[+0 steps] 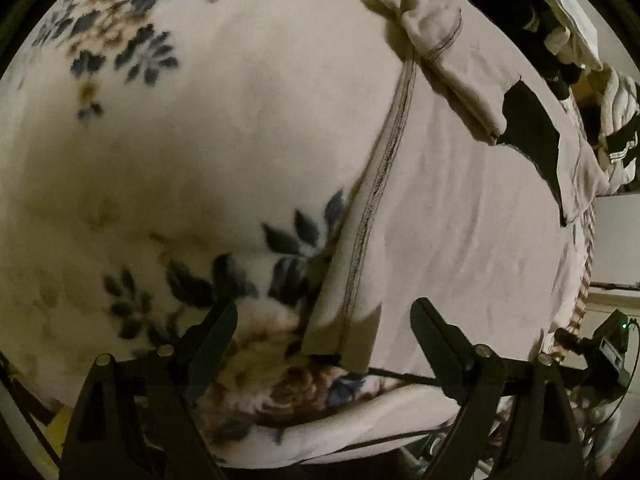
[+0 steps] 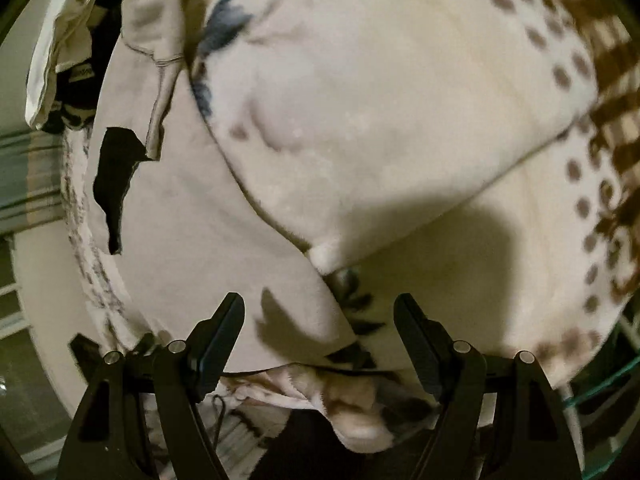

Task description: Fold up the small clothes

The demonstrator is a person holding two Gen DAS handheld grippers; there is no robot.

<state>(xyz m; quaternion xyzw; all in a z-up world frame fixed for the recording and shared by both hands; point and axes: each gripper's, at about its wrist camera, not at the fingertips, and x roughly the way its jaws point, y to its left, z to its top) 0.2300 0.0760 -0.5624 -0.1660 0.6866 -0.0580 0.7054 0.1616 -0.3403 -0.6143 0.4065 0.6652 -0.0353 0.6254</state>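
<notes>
The bases of my left tongs (image 1: pixel 324 332) run off the bottom edge of the left wrist view, and my right tongs (image 2: pixel 320 328) are cut off the same way in their own view. The near hem corner of the pale garment (image 1: pixel 460 208) dips behind the dark bar joining my left fingers. At the far top right, a heap of dark and striped clothes (image 1: pixel 560 48) is squeezed by the lens and clipped by the rim; I cannot tell the separate pieces apart. The floral blanket (image 1: pixel 160 140) looks smeared, its flowers soft. In the right wrist view, the brown checked cloth (image 2: pixel 600 60) is blurred and cut by the edge.
</notes>
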